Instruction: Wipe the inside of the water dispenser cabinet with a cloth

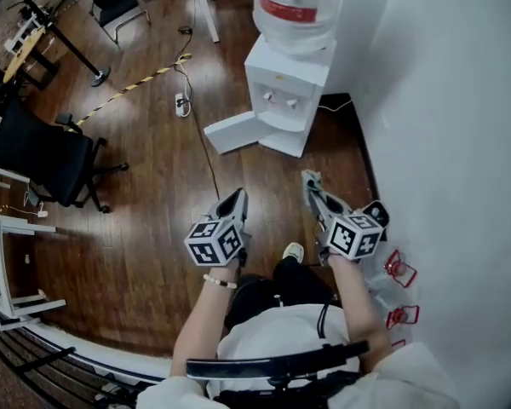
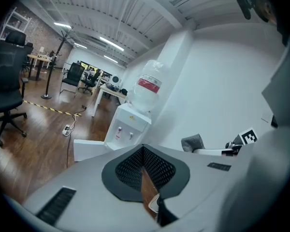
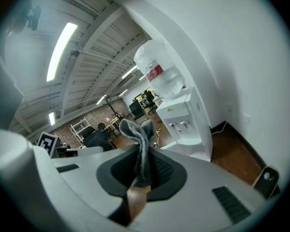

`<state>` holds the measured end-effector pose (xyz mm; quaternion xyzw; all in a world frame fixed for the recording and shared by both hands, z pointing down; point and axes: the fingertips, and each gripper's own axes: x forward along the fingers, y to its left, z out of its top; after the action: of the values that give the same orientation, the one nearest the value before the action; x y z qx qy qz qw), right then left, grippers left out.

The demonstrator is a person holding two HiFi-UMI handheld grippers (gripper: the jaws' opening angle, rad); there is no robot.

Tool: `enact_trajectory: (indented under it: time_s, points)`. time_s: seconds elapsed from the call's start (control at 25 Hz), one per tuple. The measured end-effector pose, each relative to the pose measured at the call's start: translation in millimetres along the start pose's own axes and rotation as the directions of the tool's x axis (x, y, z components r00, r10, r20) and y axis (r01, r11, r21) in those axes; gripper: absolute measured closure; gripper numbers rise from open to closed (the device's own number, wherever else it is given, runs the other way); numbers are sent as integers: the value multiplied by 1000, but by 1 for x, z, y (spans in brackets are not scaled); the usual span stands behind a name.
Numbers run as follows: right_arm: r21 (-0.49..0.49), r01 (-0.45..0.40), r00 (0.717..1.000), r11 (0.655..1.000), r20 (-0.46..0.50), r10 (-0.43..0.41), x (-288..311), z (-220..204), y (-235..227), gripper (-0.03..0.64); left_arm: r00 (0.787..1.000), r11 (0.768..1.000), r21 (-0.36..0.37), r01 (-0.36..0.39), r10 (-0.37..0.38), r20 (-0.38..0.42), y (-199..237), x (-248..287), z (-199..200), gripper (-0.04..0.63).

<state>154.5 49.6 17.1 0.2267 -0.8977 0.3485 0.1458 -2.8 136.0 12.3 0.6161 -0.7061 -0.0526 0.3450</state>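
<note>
The white water dispenser [image 1: 285, 83] stands against the wall with a big bottle on top. Its lower cabinet door [image 1: 230, 132] hangs open to the left. Both grippers are held low over the wooden floor, well short of it and pointing toward it. My right gripper [image 1: 311, 181] is shut on a grey cloth [image 3: 137, 144], which sticks up from the jaws. My left gripper [image 1: 234, 198] is shut with nothing in it. The left gripper view shows the dispenser [image 2: 128, 124], its door [image 2: 89, 149] and the cloth [image 2: 193, 142] in the other gripper. The cabinet's inside is hidden.
A white wall [image 1: 460, 100] runs along the right, with red wire items [image 1: 400, 269] at its foot. A power strip [image 1: 182, 105] and its cable lie on the floor left of the dispenser. A black office chair [image 1: 47, 156] stands at far left.
</note>
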Motion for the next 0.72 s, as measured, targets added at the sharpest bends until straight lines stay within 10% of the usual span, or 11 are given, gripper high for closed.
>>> enact_trajectory:
  time_s: [0.72]
  points:
    - [73,145,989,987,-14,-145,196,17,-30,581,983,994,10,108,-105,-149,135,155,46,598]
